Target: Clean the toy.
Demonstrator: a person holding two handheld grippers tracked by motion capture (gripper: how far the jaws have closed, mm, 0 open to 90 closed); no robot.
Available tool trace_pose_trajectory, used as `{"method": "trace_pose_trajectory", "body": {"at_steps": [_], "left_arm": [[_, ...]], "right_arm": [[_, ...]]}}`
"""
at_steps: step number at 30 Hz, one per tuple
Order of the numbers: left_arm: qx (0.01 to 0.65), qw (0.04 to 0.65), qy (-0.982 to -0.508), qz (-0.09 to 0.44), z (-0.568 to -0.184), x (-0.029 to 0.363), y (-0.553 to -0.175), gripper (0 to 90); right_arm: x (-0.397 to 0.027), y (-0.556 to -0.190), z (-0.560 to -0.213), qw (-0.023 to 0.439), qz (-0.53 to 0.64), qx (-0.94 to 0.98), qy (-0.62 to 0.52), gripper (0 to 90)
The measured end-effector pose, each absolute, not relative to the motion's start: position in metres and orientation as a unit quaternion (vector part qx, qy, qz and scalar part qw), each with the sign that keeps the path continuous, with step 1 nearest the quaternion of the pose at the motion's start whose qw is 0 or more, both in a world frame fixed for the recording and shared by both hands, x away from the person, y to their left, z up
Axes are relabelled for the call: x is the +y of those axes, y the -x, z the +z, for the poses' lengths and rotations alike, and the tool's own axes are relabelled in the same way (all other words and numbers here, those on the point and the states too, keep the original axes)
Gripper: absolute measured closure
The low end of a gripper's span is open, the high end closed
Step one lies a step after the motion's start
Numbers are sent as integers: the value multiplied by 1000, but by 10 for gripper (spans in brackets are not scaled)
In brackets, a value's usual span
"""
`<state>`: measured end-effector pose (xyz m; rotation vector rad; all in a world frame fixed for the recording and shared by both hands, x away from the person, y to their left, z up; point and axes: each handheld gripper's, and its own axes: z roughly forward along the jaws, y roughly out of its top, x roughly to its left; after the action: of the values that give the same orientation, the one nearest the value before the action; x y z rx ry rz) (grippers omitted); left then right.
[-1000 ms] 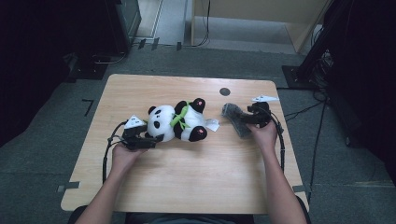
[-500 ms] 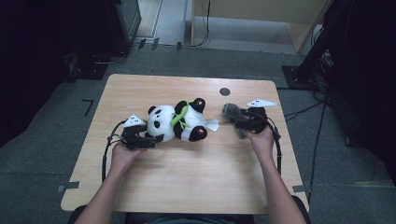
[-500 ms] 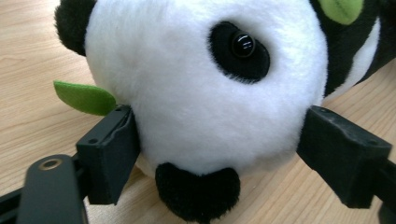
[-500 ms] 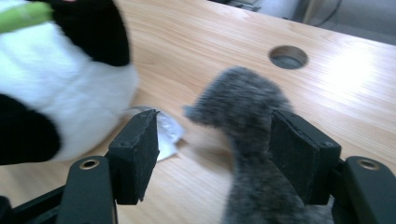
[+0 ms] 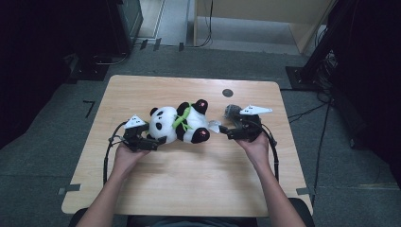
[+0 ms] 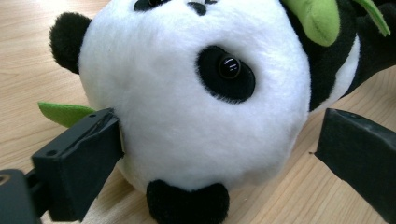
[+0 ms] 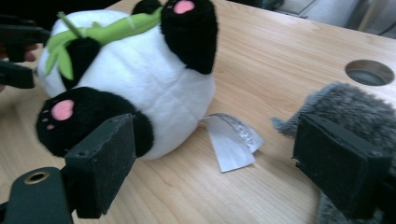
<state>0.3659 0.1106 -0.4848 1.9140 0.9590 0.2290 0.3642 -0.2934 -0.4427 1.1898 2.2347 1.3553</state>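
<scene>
Lying on its back near the middle of the table (image 5: 189,189), closer to the far edge than the near one, the plush panda (image 5: 182,124) points its head toward the left edge and its pink-soled feet toward the right. At its head sits the left gripper (image 5: 161,140), whose jaws have just been opening: in the left gripper view one black pad (image 6: 86,154) touches the white cheek, while the other stands off the fur with bare wood between, so nothing is clamped. That close view cuts off the panda's (image 6: 196,107) body, and only a tip of green leaf (image 6: 63,113) shows behind the pad. At the feet, the right gripper (image 5: 226,132) also has its jaws spread and they have just been widening; between them lie the panda's (image 7: 140,93) rump and its white sewn-in tag (image 7: 231,142), neither pressed. A grey furry thing (image 7: 355,116) lies beside and behind one pad; its shape is cut off there, and from the high view it is mostly hidden under the gripper (image 5: 231,111), so I cannot tell what it is. A round hole (image 5: 228,93) sits toward the table's far right corner.
</scene>
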Motion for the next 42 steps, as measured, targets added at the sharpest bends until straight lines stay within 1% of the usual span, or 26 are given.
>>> {"method": "trace_pose_trajectory", "body": {"at_steps": [7,11,15,18,21,26,31,38,40,42], "left_arm": [[385,465,-790,110,-486,108,-366,6],[385,466,-790,104,-487,107,-367,6],[387,465,-790,102,-488,106,-368,6],[387,462,-790,112,-488,106,-369,56],[391,467,-786,107,-488,106,-371,58],[396,469,-783,105,-488,106,-373,57],[399,471,-780,101,-489,106,-376,56],[404,463,-783,94,-487,102,-380,32],[410,462,-781,92,-486,100,-382,23],[418,466,-776,82,-486,98,-385,11]], "right_arm": [[-277,-355,-444,116,473,788,-377,136],[-264,-353,-447,104,475,799,-354,135],[-250,-351,-451,101,475,809,-331,135],[-245,-352,-453,99,483,809,-319,136],[-241,-354,-457,91,491,808,-312,135],[-228,-355,-464,95,477,820,-302,132],[-218,-366,-472,118,465,821,-309,117],[-208,-381,-475,107,454,836,-290,84],[-205,-382,-476,120,444,841,-285,105],[-203,-382,-477,141,438,843,-279,177]]}}
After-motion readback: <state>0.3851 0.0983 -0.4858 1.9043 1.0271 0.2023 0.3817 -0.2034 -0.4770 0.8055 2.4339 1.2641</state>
